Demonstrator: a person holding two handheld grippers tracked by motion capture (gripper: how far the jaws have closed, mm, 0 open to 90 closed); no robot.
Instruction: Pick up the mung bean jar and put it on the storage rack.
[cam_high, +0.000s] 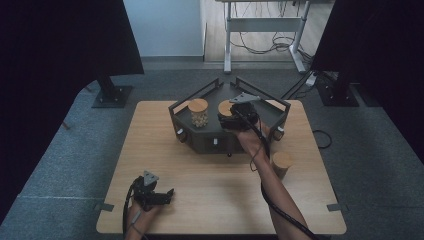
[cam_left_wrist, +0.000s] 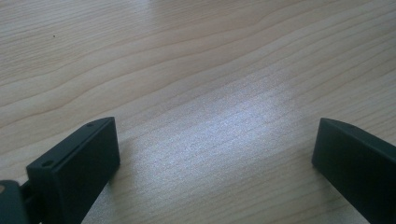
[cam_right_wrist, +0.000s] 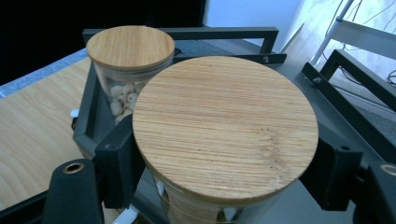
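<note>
A dark grey railed tray (cam_high: 272, 116) sits at the far middle of the wooden table (cam_high: 200, 170). In it stands a glass jar (cam_high: 198, 113) (cam_right_wrist: 127, 55) with a bamboo lid and pale round pieces inside. Beside it is a second bamboo-lidded jar (cam_high: 225, 108) (cam_right_wrist: 224, 121), and my right gripper (cam_high: 228, 119) (cam_right_wrist: 225, 161) is shut on it just under the lid, over the tray floor. A third lidded jar (cam_high: 282, 164) stands on the table to the right. My left gripper (cam_high: 168, 195) (cam_left_wrist: 215, 135) rests open near the front left edge, with bare wood between its jaws.
The tray's raised rails (cam_right_wrist: 219, 32) run behind and beside the held jar. Small knobs (cam_high: 181, 133) stick out of the tray's front. Black stands (cam_high: 111, 92) and a desk frame with cables (cam_high: 265, 40) are on the floor beyond the table.
</note>
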